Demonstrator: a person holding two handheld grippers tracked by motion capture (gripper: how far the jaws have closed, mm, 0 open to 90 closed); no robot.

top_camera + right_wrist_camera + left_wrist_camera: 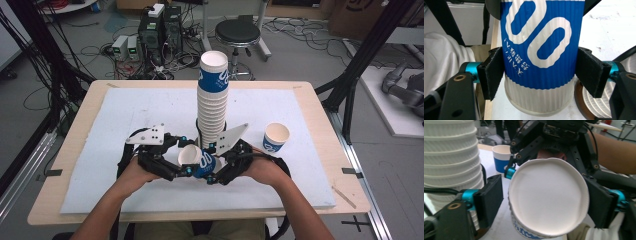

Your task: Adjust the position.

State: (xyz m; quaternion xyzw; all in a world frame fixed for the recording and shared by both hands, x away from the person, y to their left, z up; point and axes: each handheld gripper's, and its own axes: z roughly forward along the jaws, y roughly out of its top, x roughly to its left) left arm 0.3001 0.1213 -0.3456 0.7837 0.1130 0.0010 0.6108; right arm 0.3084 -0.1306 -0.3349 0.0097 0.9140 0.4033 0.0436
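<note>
I have the right gripper clamped on the blue-and-white paper cup, held sideways just in front of the tall cup stack, while my left gripper brackets its rim, jaws apart, left pad clear of it.

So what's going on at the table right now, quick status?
Right gripper clamped on blue-and-white cup, held sideways. Left gripper open at its rim. Cup stack close behind.
</note>
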